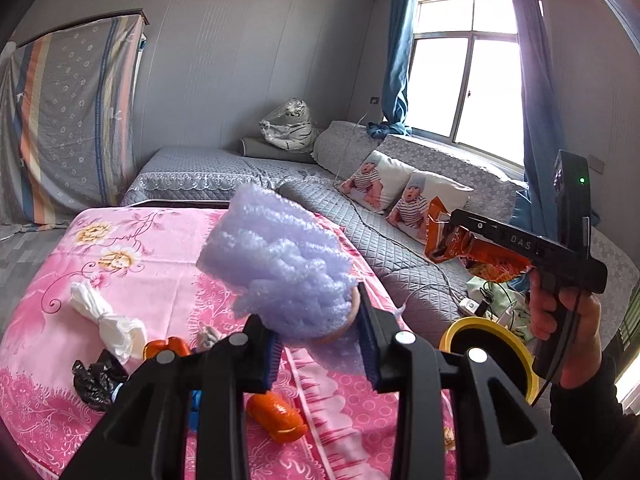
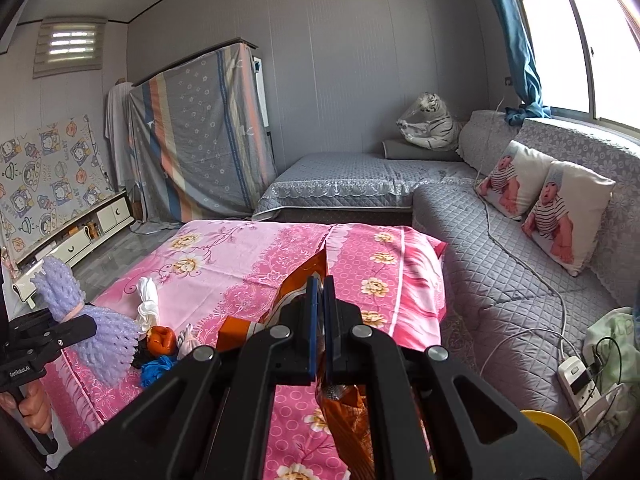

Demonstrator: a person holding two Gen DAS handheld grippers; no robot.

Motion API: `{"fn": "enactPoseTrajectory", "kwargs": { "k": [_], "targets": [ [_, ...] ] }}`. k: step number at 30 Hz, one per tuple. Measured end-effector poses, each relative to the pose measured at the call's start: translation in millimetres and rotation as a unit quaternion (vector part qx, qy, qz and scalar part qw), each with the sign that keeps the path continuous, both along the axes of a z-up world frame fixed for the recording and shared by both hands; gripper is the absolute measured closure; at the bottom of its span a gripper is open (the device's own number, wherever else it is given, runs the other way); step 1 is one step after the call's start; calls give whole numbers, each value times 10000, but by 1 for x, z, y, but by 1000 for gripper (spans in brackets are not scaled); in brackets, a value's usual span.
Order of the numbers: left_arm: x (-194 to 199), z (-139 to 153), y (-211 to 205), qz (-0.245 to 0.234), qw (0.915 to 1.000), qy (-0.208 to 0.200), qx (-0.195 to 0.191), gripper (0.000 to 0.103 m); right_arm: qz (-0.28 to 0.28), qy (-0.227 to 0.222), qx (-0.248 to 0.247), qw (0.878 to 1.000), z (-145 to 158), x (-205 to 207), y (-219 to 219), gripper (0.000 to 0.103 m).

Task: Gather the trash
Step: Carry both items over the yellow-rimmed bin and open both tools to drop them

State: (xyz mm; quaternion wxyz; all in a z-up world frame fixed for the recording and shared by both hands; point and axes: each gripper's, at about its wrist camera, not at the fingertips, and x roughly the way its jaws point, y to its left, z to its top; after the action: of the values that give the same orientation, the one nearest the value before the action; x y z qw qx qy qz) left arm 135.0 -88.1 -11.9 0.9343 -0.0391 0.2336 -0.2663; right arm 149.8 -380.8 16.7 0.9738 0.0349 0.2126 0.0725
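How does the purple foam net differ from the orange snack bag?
The purple foam net is soft, puffy and meshed; the orange snack bag is flat, crinkled and printed. The left gripper holds the net, the right gripper the bag. Both are lifted above the pink table cover.
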Motion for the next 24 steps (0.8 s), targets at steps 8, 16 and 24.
{"fn": "enactPoseTrajectory", "kwargs": {
  "k": [8,16,24],
  "targets": [
    [2,7,-59,-541,9984,-78,118,73,-517,-113,48,9986,5,-28,-49,101],
    [2,10,-119,-1116,9936,-74,147,73,-1064,-145,75,9942,1,-53,-96,101],
    [-6,4,-182,-1646,9861,-8,239,73,-1594,-136,201,9869,-11,-73,-142,101]
  ]
}}
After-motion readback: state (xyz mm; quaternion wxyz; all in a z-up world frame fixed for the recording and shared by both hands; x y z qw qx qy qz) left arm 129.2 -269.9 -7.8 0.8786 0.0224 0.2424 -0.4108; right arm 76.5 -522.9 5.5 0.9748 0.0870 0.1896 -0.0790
